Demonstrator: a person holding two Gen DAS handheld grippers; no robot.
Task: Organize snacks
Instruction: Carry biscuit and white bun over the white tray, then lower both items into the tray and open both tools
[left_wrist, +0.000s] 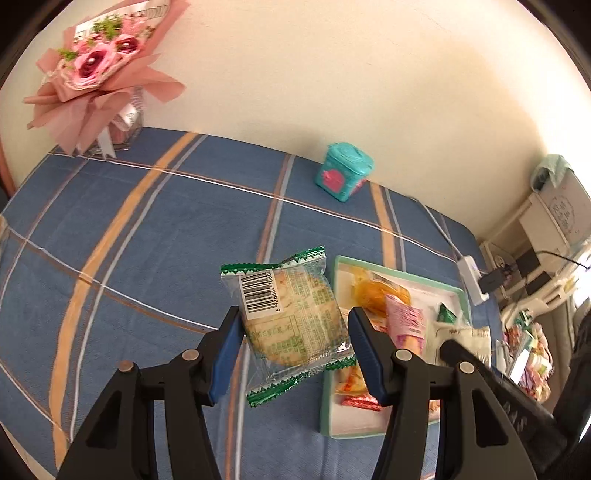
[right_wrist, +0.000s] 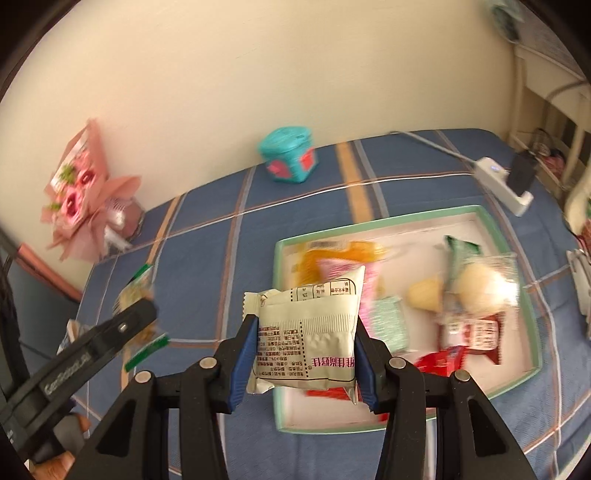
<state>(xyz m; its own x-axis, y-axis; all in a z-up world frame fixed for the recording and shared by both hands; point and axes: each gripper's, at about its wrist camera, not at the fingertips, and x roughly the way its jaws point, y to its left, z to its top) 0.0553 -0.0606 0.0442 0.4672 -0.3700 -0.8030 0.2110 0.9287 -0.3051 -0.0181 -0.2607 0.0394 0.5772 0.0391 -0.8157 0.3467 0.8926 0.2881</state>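
Left gripper (left_wrist: 293, 345) clamps a green-edged biscuit packet (left_wrist: 291, 317); right gripper (right_wrist: 304, 354) clamps a cream packet (right_wrist: 314, 332) above the snack-filled tray (right_wrist: 517, 236).

**Snacks above and inside the green-rimmed tray**

The clear cracker packet (left_wrist: 291, 314) with green zigzag ends and a barcode hangs tilted, just left of the green-rimmed tray (right_wrist: 532, 295), above the cloth. The cream packet (right_wrist: 314, 332), printed with dark and pink text, hangs above the tray's near-left corner. Inside the tray lie an orange packet (right_wrist: 332, 254), a pink one (left_wrist: 404, 319), red sachets (right_wrist: 476, 332), and 1 clear pack of pale round cakes (right_wrist: 476, 288).
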